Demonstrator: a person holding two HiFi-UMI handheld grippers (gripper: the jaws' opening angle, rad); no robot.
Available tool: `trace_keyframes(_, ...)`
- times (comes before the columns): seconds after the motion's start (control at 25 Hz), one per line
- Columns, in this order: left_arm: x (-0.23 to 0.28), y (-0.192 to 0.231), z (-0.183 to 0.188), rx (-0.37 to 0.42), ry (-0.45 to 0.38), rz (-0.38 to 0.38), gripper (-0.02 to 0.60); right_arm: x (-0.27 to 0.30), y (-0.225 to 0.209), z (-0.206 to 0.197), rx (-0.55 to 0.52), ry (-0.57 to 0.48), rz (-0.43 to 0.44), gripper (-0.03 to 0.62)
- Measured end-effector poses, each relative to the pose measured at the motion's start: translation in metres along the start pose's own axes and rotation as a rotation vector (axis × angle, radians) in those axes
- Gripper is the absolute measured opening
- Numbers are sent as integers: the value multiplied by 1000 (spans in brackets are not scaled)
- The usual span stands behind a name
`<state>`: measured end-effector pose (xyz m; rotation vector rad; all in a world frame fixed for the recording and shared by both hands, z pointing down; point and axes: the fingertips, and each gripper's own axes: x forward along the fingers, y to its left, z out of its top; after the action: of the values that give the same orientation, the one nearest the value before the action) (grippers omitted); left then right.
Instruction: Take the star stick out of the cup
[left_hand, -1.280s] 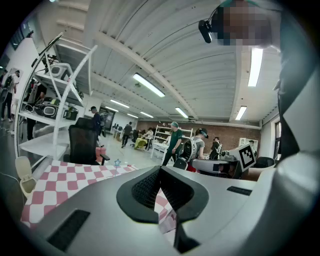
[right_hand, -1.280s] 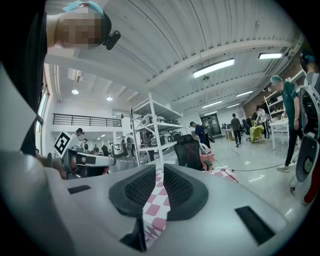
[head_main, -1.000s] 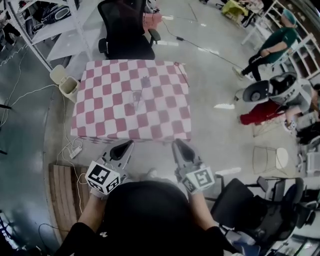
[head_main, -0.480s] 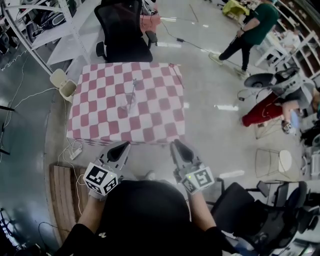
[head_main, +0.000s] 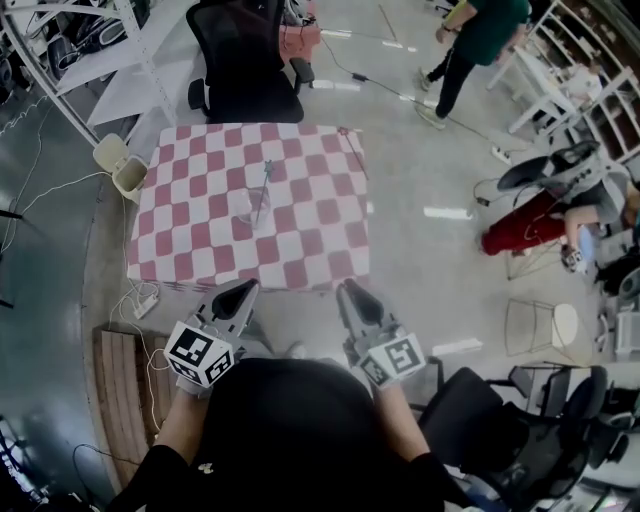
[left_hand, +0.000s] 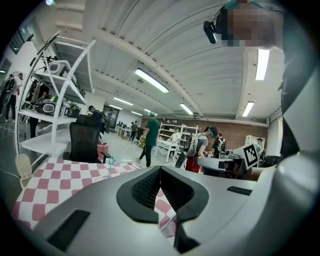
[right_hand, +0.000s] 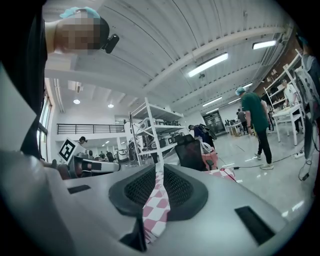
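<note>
Task's thing: a thin, pale stick topped with a small light-blue star (head_main: 263, 185) is stood in a clear, see-through plastic cup (head_main: 252, 210), leaning so that the star end points to the far side.
Place: the cup is set near the middle of the table (head_main: 320, 240), which is covered by a red-and-white chequered cloth; a black office chair (head_main: 250, 60) is seen beyond the far edge.
Left tool: the left tool (head_main: 243, 292) is held off the near edge of the table, well apart from the cup; its tips are seen brought together, with nothing between them.
Right tool: the right tool (head_main: 350, 292) is held beside it to the right, also short of the table; only a narrow slit is left between its jaws, through which the cloth shows, and nothing is held.
Step judged: the approach is not yet made; the cup and the stick are untouched.
Handling, as judged: the stick is likely very light, stiff and slim, so it could slip or swivel between the pads; the cup looks light and easily tipped or dragged along.
Where to take hold: the bare shaft between the cup's rim and the star is best pinched, and the cup is best steadied by the other tool while the stick is lifted along its lean.
</note>
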<state>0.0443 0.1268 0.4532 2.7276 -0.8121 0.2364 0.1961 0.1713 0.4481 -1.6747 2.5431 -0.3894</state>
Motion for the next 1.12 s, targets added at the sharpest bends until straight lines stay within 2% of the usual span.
trace_keyframes(0.48, 9, 100, 16, -26, 3, -33, 41, 88, -2, -1, -15, 48, -71, 60)
trace_keyframes(1.12, 26, 239, 39, -56, 15, -158, 41, 229, 14, 6, -51, 78, -165, 60)
